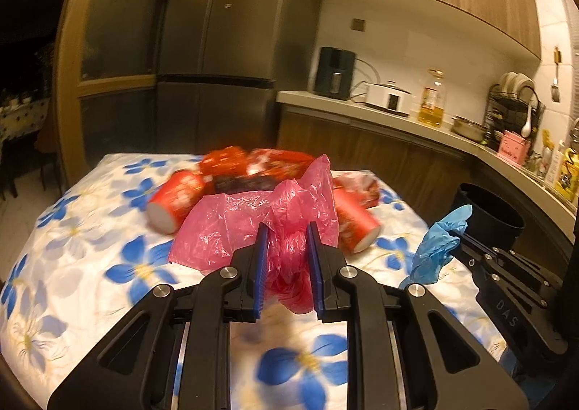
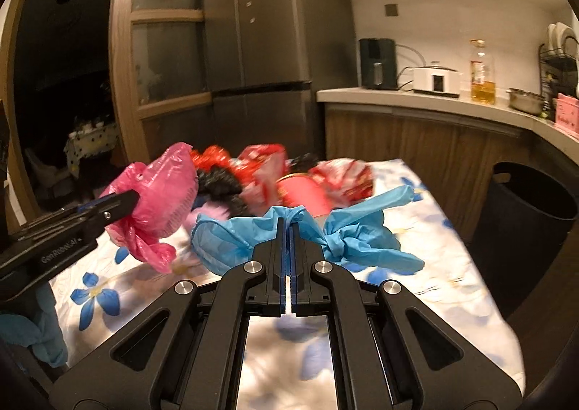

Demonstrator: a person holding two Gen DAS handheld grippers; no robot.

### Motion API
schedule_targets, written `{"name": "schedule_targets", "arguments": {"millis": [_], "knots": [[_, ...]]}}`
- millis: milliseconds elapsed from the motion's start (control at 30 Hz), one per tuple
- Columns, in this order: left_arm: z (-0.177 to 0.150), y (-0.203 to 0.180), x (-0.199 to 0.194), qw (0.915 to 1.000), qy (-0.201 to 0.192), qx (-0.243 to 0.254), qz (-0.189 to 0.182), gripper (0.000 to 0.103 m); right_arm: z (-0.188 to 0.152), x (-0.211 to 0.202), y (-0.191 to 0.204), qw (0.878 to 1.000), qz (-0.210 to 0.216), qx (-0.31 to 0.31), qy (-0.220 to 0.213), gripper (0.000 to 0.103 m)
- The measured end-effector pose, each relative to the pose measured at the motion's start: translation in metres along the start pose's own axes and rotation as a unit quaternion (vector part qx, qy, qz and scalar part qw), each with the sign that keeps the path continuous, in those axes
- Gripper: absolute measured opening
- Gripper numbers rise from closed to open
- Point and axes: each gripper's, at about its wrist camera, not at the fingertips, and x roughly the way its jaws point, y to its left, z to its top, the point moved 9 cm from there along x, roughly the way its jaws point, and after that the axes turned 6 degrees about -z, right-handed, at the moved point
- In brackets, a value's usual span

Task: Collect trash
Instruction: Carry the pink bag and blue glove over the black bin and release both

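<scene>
My left gripper (image 1: 287,232) is shut on a crumpled pink plastic bag (image 1: 253,225) and holds it above the floral tablecloth (image 1: 90,265). In the right wrist view the bag (image 2: 159,196) hangs from that gripper (image 2: 135,198) at the left. My right gripper (image 2: 289,225) is shut on a blue disposable glove (image 2: 362,229), which also shows in the left wrist view (image 1: 438,247) at the right. Red paper cups (image 1: 177,200) and red wrappers (image 1: 275,160) lie in a pile at the far side of the table.
A black trash bin (image 2: 524,218) stands on the floor right of the table, below the kitchen counter (image 2: 434,98). It also shows in the left wrist view (image 1: 488,214). A grey fridge (image 2: 267,48) stands behind the table. A black crumpled wrapper (image 2: 220,182) lies in the pile.
</scene>
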Motion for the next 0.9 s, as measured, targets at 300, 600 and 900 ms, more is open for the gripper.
{"name": "schedule_targets", "arguments": {"millis": [300, 600, 900], "knots": [[0.021, -0.083, 0.037, 0.9967, -0.007, 0.045, -0.068, 0.020, 0.019, -0.017, -0.079, 0.997, -0.070, 0.024, -0.025, 0.001], [0.034, -0.168, 0.086, 0.9881, -0.003, 0.068, -0.138, 0.020, 0.029, -0.026, -0.159, 0.986, -0.152, 0.047, -0.042, 0.001], [0.060, -0.256, 0.119, 0.9755, -0.026, 0.096, -0.196, 0.020, 0.050, -0.035, -0.244, 0.970, -0.221, 0.068, -0.075, 0.001]]}}
